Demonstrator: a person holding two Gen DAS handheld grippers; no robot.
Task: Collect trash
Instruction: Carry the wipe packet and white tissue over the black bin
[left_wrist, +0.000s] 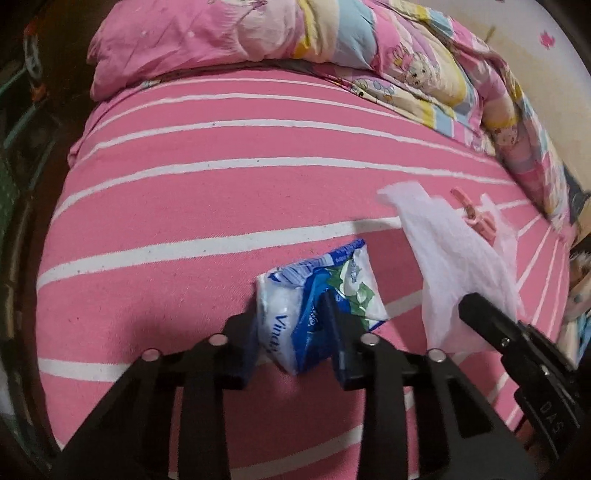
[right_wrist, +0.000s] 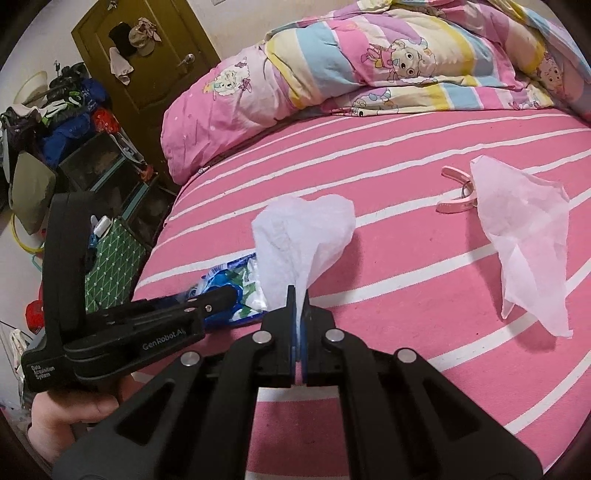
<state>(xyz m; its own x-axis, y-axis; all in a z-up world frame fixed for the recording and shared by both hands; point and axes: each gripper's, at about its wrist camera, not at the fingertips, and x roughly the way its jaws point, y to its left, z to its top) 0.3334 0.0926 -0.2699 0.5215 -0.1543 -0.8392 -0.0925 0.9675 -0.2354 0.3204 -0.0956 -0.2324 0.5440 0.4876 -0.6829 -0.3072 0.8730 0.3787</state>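
My left gripper (left_wrist: 291, 317) is shut on a crumpled blue-and-white tissue packet (left_wrist: 314, 295) just above the pink striped bed sheet (left_wrist: 184, 206); the packet also shows in the right wrist view (right_wrist: 236, 280). My right gripper (right_wrist: 298, 295) is shut on a white tissue (right_wrist: 299, 232) and holds it above the bed; it also shows in the left wrist view (left_wrist: 450, 258). A second white tissue (right_wrist: 524, 236) lies on the sheet to the right. The left gripper (right_wrist: 225, 295) shows to the left of my right one.
A pink clothes peg (right_wrist: 454, 192) lies beside the second tissue, also seen in the left wrist view (left_wrist: 476, 218). A folded cartoon quilt (right_wrist: 369, 66) and pink pillow (right_wrist: 221, 110) fill the bed's far end. Cluttered shelves (right_wrist: 92, 162) and a door (right_wrist: 147, 55) stand left of the bed.
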